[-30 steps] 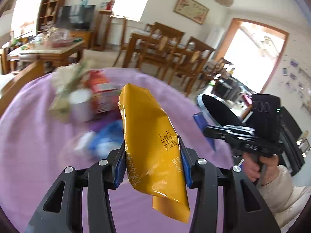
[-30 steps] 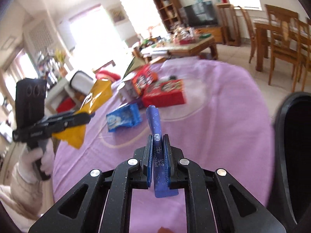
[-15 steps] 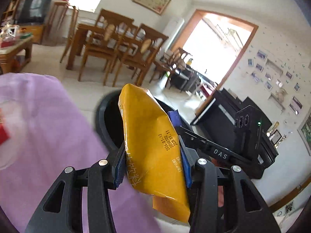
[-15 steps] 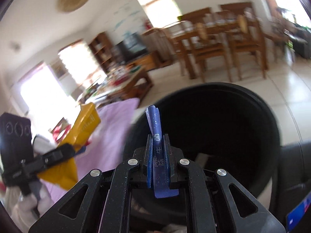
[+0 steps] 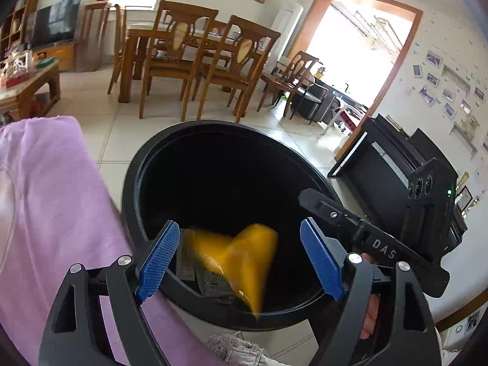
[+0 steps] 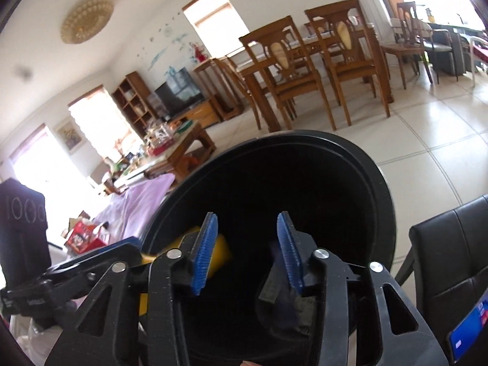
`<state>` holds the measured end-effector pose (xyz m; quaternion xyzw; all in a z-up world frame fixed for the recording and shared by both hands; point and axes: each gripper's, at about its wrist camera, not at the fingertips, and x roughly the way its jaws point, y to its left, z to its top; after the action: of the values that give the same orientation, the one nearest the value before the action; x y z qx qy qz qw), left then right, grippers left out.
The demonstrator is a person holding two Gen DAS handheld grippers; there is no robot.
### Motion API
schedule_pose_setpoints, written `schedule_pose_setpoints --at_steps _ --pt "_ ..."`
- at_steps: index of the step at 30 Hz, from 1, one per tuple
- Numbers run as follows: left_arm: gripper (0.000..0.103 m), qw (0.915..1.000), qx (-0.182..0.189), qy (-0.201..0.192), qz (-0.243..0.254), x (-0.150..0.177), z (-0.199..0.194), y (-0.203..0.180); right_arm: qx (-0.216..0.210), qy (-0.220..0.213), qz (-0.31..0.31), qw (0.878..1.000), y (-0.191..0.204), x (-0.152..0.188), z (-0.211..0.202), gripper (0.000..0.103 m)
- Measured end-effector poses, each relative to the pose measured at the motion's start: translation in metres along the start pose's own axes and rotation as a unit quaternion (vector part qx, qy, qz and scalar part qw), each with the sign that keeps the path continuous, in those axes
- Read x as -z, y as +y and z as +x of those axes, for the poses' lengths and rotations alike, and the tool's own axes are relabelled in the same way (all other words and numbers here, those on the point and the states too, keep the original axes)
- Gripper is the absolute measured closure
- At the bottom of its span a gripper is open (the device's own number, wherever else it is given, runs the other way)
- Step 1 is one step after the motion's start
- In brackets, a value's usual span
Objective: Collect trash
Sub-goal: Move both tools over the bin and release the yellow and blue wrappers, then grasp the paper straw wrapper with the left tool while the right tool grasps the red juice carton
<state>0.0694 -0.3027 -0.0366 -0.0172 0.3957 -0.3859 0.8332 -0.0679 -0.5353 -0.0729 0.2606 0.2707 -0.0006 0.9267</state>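
Note:
A black round trash bin point(image 5: 158, 164) stands on the floor beside the purple-covered table point(image 5: 45, 201). My left gripper point(image 5: 241, 262) is open above the bin's near rim. A yellow snack wrapper point(image 5: 244, 253), blurred, is falling free inside the bin onto grey packets point(image 5: 210, 280). My right gripper point(image 6: 248, 251) is open over the same bin point(image 6: 360, 158). A dark blue wrapper point(image 6: 283, 299) shows blurred inside the bin behind its right finger. The yellow wrapper point(image 6: 219, 253) shows behind its left finger. The right gripper also appears in the left wrist view point(image 5: 308, 196).
Red snack boxes point(image 6: 87, 235) lie on the purple table at the left. A black chair point(image 6: 451, 259) stands right of the bin. Wooden dining chairs point(image 5: 213, 61) and a coffee table point(image 5: 24, 85) stand farther off on the tiled floor. A black piano point(image 5: 396, 164) is at the right.
Both grippers swung from the table to over the bin and opened. The yellow wrapper left my left gripper and the blue wrapper left my right gripper; both drop into the bin.

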Motion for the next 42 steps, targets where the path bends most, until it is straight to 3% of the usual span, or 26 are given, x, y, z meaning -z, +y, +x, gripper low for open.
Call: schedule_pose_setpoints --at_steps 3,9,12,17,20,22,25,27,29,34,36,38,42 --pt "0.017 0.9999 -0.006 -0.002 -0.012 0.002 -0.007 0.001 -0.001 0.003 0.002 1.0 -0.001 -0.002 -0.001 0.059" --pt "0.016 0.9992 -0.032 -0.024 -0.004 0.01 -0.042 0.01 0.003 0.002 -0.029 1.0 0.026 0.003 -0.008 0.038" --pt "0.015 0.9972 -0.063 -0.04 0.003 0.02 -0.069 0.023 -0.005 0.001 -0.054 0.999 0.049 0.006 -0.009 0.025" --pt "0.015 0.9909 -0.112 -0.074 -0.009 0.033 -0.115 0.057 -0.017 0.008 -0.104 0.994 0.101 0.012 -0.003 0.025" --pt "0.007 0.981 -0.158 -0.107 -0.033 0.038 -0.147 0.09 -0.028 0.018 -0.127 0.991 0.132 0.017 0.008 0.025" --pt "0.007 0.9674 -0.204 -0.14 -0.054 0.04 -0.174 0.12 -0.036 0.025 -0.142 0.989 0.155 0.023 0.016 0.025" --pt "0.007 0.9514 -0.237 -0.175 -0.09 0.04 -0.206 0.164 -0.048 0.038 -0.167 0.984 0.191 0.036 0.028 0.025" --pt "0.007 0.9402 -0.261 -0.189 -0.111 0.037 -0.224 0.199 -0.057 0.048 -0.184 0.98 0.219 0.044 0.04 0.025" --pt "0.008 0.9357 -0.279 -0.182 -0.117 0.032 -0.229 0.227 -0.067 0.057 -0.195 0.977 0.244 0.049 0.051 0.025" --pt "0.009 0.9468 -0.283 -0.13 -0.083 0.01 -0.21 0.275 -0.095 0.08 -0.229 0.965 0.319 0.063 0.086 0.025" --pt "0.014 0.9483 -0.287 -0.117 -0.067 0.008 -0.207 0.288 -0.097 0.088 -0.248 0.96 0.352 0.072 0.104 0.025" --pt "0.033 0.953 -0.279 -0.099 -0.064 0.004 -0.201 0.301 -0.097 0.099 -0.264 0.955 0.376 0.078 0.119 0.025" --pt "0.054 0.9622 -0.256 -0.072 -0.059 0.01 -0.193 0.31 -0.095 0.115 -0.287 0.946 0.419 0.089 0.152 0.025"
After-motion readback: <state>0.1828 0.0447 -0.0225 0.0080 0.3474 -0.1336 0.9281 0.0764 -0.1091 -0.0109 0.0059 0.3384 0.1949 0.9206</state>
